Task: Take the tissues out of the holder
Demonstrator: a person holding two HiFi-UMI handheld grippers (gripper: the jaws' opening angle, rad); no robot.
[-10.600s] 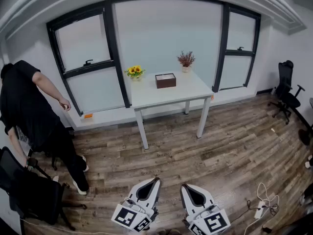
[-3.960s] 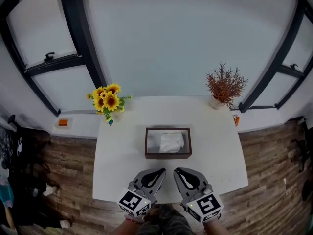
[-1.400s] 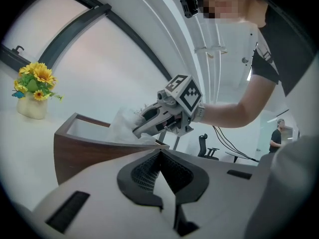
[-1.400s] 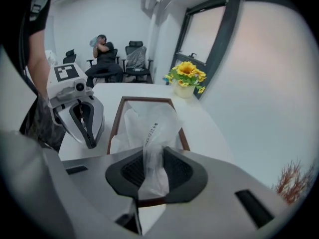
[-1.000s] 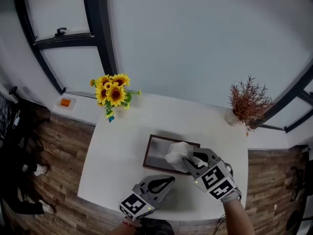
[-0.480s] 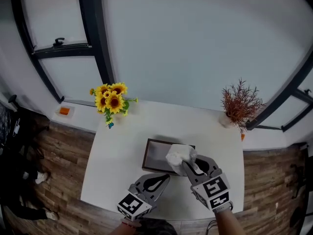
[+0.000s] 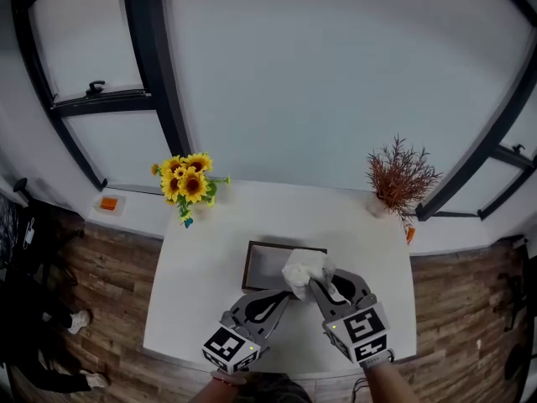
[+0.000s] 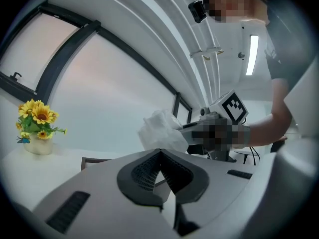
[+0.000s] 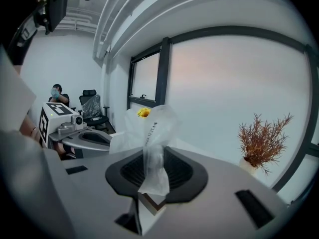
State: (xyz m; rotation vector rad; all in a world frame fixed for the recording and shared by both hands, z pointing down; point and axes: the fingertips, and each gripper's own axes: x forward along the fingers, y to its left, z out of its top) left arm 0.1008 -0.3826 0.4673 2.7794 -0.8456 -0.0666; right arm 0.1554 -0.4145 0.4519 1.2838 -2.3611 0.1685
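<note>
Far left on the white rectangular table (image 7: 197, 305), a bunch of yellow sunflowers in a small white pot (image 7: 190, 185) is standing near the back corner.

The left gripper (image 7: 279, 298) is hovering over the table's near edge, just in front of the holder. In the left gripper view I am reading its jaws as meeting at the tips, with nothing pinched between them.

The dark brown rectangular wooden tissue holder (image 7: 249, 267) is sitting mid-table, its long axis running across the table from left to right. I am seeing its pale inside bare on the left part.

The white tissue wad in crinkled clear plastic wrap (image 7: 302, 272) is hanging above the holder's near right corner, lifted clear of the rim. In the right gripper view it is standing upright, long axis vertical: a narrow twisted neck at the bottom and the bulk flaring out above the jaws.

The right gripper (image 7: 321, 285) is clamping that neck between its ribbed pads, jaws narrowed onto the plastic, pointing somewhat downward toward the holder.

Far right, a dried reddish-brown sprig plant in a white pot (image 7: 400, 179) is standing at the back corner.
</note>
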